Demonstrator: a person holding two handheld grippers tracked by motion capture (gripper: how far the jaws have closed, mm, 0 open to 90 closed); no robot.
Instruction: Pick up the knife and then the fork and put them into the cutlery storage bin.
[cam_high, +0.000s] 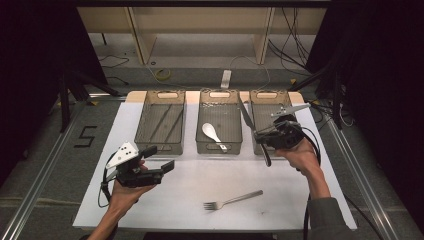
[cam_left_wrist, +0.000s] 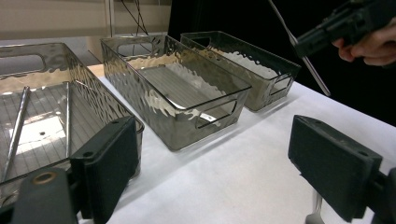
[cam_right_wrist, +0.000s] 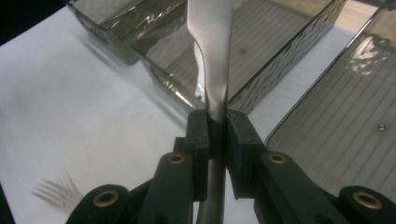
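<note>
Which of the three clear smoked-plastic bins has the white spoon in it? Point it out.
The middle bin of the row: a white spoon lies on its floor. The left bin holds thin metal rods, and the right bin sits behind the gripper-held knife.

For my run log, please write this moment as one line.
right gripper: jaws shut on knife, above right bin | left gripper: jaws open, empty | fork: on table | spoon: in middle bin

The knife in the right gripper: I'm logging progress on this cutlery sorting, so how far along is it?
Done: two thin rods lie in the left bin and a white spoon in the middle bin. In hand: the right gripper is shut on the knife, held beside the right bin. Left: the fork lies on the white mat; the left gripper is open, holding nothing.
</note>
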